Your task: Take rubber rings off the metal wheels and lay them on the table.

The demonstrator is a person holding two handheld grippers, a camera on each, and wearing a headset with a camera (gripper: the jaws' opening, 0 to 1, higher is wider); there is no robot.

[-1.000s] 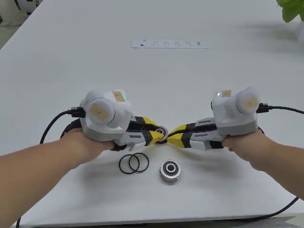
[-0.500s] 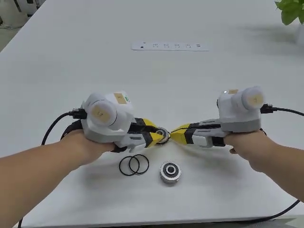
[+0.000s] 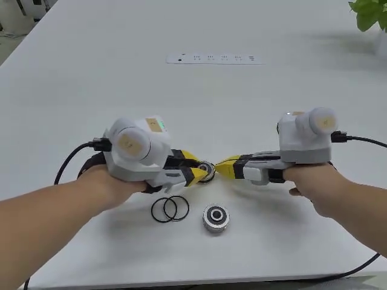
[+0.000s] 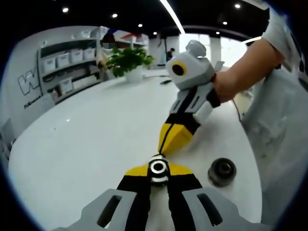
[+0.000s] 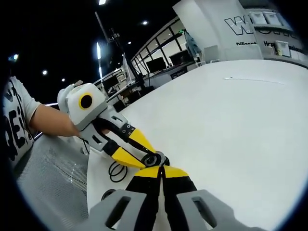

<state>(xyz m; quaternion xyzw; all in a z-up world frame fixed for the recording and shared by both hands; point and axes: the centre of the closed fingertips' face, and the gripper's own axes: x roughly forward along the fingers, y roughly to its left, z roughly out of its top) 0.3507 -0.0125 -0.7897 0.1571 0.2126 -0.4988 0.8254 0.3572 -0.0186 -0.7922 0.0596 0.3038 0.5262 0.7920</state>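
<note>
Expect light, soft, stretchy handling from the rubber rings (image 3: 170,208), two already lying overlapped on the table (image 3: 91,72) near its front edge; expect the opposite from the metal wheel (image 3: 206,171): stiff, heavy for its size, slick; best to pinch any ring at the rim edge and peel outward, never across the steel; clamps that wheel in the left gripper (image 3: 201,173), just above the table; shows the right gripper (image 3: 221,171) with jaws together, tips touching the wheel's rim; cannot tell whether rubber is caught between them; leaves a second wheel (image 3: 216,217) flat beside the rings.
</note>
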